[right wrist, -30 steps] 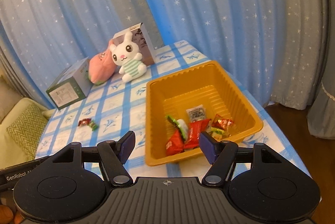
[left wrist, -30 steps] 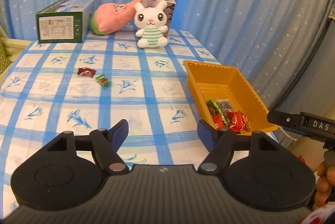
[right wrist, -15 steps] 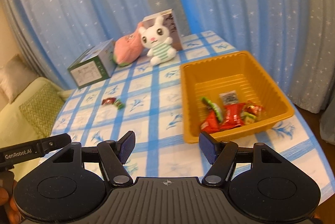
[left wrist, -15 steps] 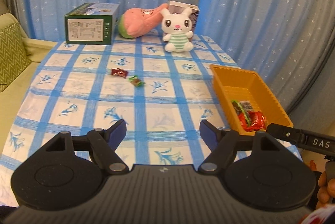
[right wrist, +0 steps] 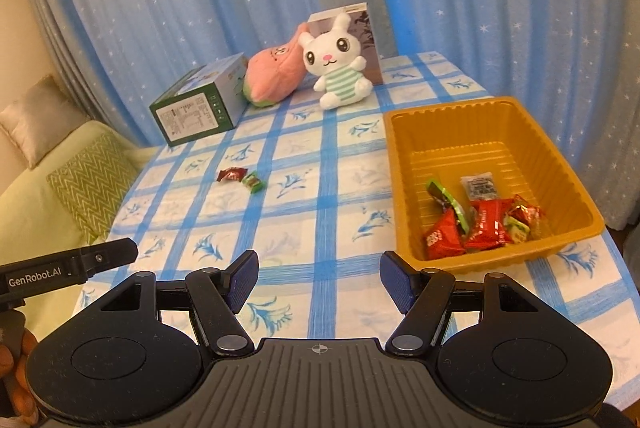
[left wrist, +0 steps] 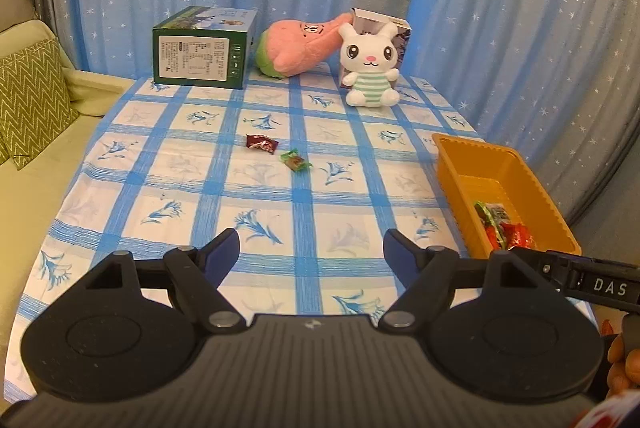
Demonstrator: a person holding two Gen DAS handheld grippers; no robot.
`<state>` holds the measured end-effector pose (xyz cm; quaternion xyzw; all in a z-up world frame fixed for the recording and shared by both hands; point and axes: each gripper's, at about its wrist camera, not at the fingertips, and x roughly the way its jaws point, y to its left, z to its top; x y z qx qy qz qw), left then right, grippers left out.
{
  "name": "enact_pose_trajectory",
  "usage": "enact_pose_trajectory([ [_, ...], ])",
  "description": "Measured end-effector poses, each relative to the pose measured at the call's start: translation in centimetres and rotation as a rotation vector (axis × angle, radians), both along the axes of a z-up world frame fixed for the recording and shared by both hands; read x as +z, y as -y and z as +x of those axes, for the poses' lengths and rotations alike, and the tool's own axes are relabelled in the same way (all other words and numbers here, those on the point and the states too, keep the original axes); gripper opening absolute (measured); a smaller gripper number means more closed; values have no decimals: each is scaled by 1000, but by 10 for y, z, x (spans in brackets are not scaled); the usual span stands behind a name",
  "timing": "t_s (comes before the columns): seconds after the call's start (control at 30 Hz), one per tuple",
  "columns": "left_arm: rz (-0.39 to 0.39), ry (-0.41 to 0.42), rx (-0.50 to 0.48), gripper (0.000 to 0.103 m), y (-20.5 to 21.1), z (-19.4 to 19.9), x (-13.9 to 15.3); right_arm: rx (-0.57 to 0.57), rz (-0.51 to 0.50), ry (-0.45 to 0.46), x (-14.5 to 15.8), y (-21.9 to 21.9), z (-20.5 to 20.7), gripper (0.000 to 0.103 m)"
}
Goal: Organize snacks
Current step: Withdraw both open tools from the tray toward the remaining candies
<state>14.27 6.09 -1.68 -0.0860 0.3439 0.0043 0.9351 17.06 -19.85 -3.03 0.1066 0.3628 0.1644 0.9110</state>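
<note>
Two loose snacks, red candy just beside green candy, mid-counter, well apart from orange tray at right edge holding several wrapped snacks. Left gripper spread, empty, above near counter. Right gripper spread, empty, near tray's front corner. Beyond: green box, pink plush, bunny.

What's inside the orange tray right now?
The orange tray holds a pile of wrapped snacks at its near end: red packets, green-wrapped ones, one clear packet. Anything beneath the pile is covered.
</note>
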Motion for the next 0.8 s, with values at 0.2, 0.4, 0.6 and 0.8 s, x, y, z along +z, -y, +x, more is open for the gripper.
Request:
enact_pose_trajectory([
  [0.2, 17, 9, 8, 79, -11, 7, -1, 44, -30, -1, -4, -18, 14, 67],
  [0.4, 29, 4, 20, 80, -24, 20, -8, 86, -44, -4, -11, -39, 34, 67],
  [0.6, 44, -7, 29, 81, -39, 42, -18, 121, -59, -8, -22, -61, 58, 67],
  [0.8, 69, -17, 25, 81, -53, 79, -36, 133, -80, -4, -40, -77, 90, 67],
])
